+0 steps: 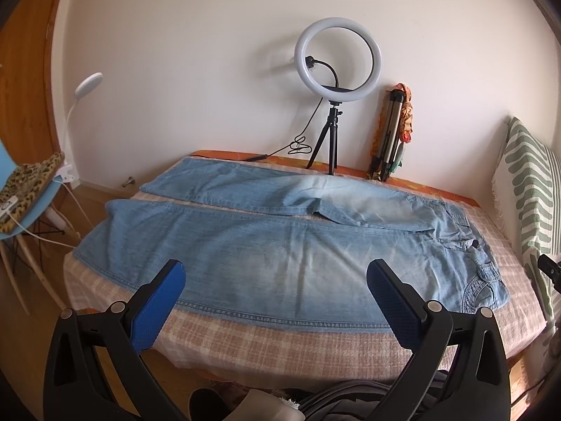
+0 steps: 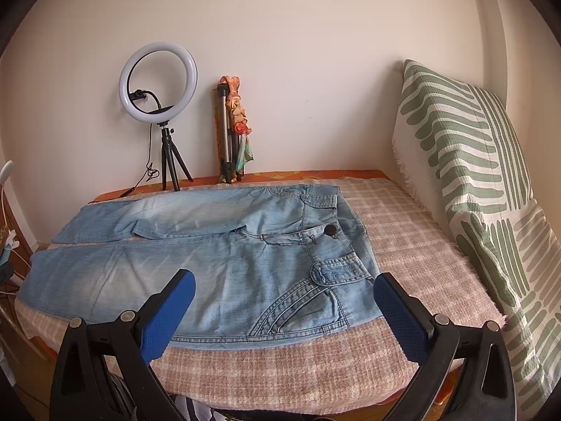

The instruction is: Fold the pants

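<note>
Light blue jeans (image 1: 266,245) lie spread flat on a bed with a pink checked blanket (image 1: 266,347), waist to the right, both legs stretching left and apart. My left gripper (image 1: 275,273) is open and empty, held above the near leg's middle. In the right wrist view the jeans (image 2: 228,263) show their waist, button and front pocket. My right gripper (image 2: 284,284) is open and empty, held above the near hip and pocket by the blanket's (image 2: 280,368) front edge.
A ring light on a tripod (image 1: 338,59) and a folded tripod (image 1: 389,133) stand against the back wall. A green-patterned pillow (image 2: 466,161) leans at the bed's right end. A blue chair with a leopard cushion (image 1: 24,189) stands left of the bed.
</note>
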`<state>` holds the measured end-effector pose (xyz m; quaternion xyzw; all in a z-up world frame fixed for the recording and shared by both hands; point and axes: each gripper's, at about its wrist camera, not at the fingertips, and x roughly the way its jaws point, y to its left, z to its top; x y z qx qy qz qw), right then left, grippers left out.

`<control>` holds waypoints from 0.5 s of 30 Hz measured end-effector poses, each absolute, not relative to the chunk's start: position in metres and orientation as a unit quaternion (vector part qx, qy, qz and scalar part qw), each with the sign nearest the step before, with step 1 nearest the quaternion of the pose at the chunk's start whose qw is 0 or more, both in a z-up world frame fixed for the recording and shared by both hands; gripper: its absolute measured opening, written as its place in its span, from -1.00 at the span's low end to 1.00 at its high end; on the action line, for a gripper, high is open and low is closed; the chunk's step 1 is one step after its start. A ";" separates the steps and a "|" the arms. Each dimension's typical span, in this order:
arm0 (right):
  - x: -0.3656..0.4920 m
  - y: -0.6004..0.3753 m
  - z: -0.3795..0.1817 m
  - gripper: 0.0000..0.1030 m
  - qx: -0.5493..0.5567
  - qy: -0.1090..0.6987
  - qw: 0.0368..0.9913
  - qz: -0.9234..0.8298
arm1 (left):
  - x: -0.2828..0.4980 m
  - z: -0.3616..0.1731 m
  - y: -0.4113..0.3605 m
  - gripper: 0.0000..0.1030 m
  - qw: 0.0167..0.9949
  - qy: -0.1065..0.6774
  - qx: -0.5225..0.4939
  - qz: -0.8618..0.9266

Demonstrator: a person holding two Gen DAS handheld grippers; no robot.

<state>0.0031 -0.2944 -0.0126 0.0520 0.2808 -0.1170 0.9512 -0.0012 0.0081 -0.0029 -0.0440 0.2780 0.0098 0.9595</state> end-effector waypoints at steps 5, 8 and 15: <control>0.003 -0.295 -0.013 0.99 0.051 0.282 0.951 -0.117 | 0.000 -0.003 0.008 0.99 0.959 0.280 -0.044 0.009; 0.004 -0.296 -0.014 0.99 0.051 0.285 0.950 -0.116 | 0.002 -0.003 0.009 1.00 0.958 0.282 -0.046 0.009; 0.004 -0.297 -0.014 0.99 0.051 0.285 0.950 -0.116 | 0.004 -0.004 0.009 1.00 0.958 0.284 -0.047 0.011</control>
